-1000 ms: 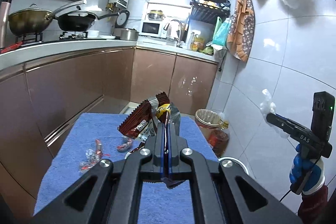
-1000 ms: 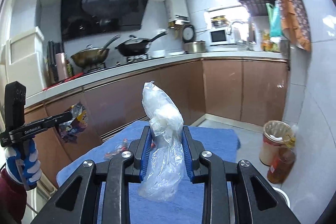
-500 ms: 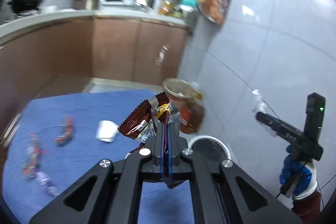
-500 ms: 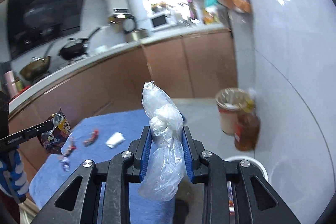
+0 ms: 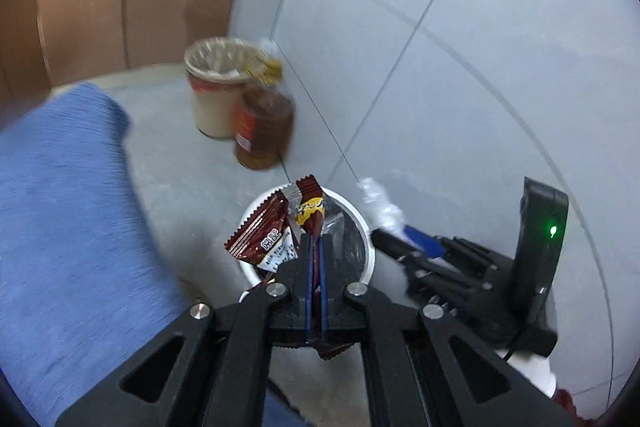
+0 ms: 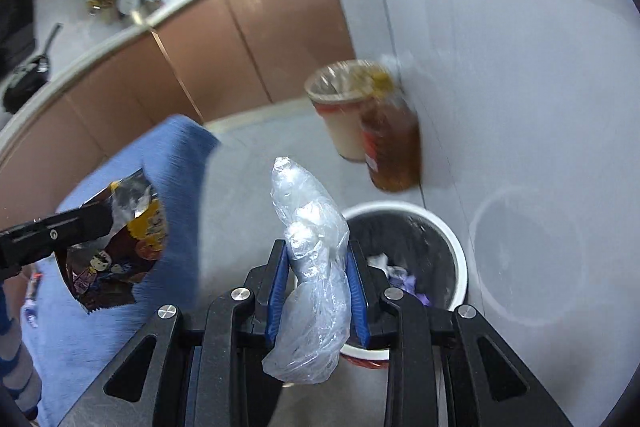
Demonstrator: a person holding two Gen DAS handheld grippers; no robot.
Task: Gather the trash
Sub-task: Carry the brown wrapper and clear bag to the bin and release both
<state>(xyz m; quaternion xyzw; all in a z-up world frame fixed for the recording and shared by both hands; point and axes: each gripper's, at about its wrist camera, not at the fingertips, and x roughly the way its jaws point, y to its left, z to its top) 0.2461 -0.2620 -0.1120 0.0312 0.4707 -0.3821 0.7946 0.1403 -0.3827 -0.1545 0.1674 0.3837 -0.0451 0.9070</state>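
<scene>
My left gripper [image 5: 315, 247] is shut on brown snack wrappers [image 5: 266, 237] and holds them over a white bin [image 5: 370, 251] with a black liner on the floor. My right gripper [image 6: 316, 259] is shut on a crumpled clear plastic bag [image 6: 310, 267], held just left of the same white bin [image 6: 460, 259], which holds some trash. The right gripper [image 5: 390, 239] shows to the right in the left wrist view. The left gripper with its wrappers [image 6: 116, 247] shows at the left in the right wrist view.
A beige lined bin [image 5: 216, 87] and a brown bottle [image 5: 264, 131] stand on the floor against the white tiled wall. The blue cloth-covered table [image 5: 60, 207] lies to the left. Brown kitchen cabinets [image 6: 260, 39] run behind. Small wrappers [image 6: 30, 291] lie on the cloth.
Both grippers have swung right and down from over the blue table toward the white bin on the floor, each still holding its trash.
</scene>
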